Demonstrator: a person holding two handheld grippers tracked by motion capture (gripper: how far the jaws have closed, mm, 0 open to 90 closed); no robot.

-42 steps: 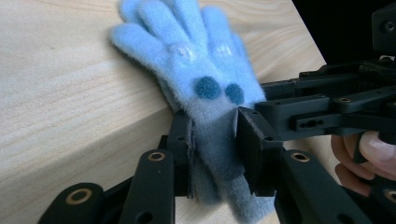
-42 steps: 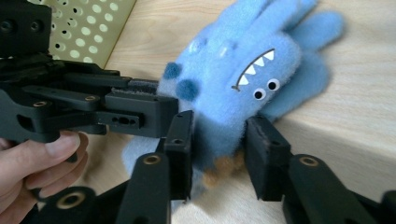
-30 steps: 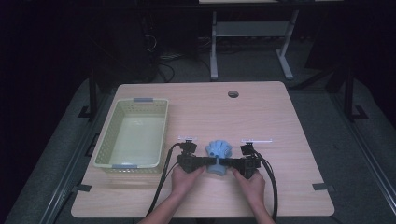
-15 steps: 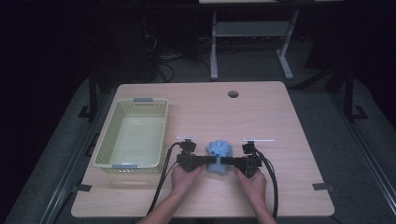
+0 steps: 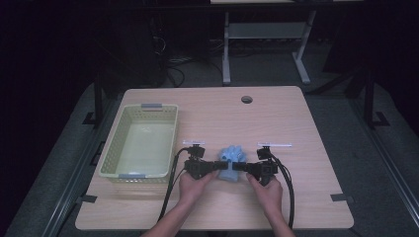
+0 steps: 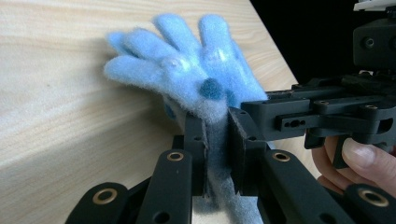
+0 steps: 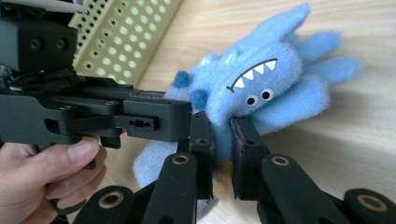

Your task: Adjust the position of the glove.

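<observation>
A fuzzy blue monster plush (image 5: 232, 157) with white teeth and small eyes (image 7: 252, 88) lies on the wooden table near its front edge, between both hands. My left gripper (image 5: 217, 165) comes at it from the left and is shut on a fold of its blue fur (image 6: 215, 140). My right gripper (image 5: 240, 167) comes from the right and is shut on the toy's lower body (image 7: 223, 135). The two grippers face each other almost tip to tip.
A pale green plastic basket (image 5: 141, 142) stands on the left half of the table (image 5: 296, 128), close to the left hand. A round cable hole (image 5: 246, 99) sits at the table's back. Black cables trail from both grippers toward the front edge.
Both hands and the plush stay at the same spot; no clear movement between the frames.
</observation>
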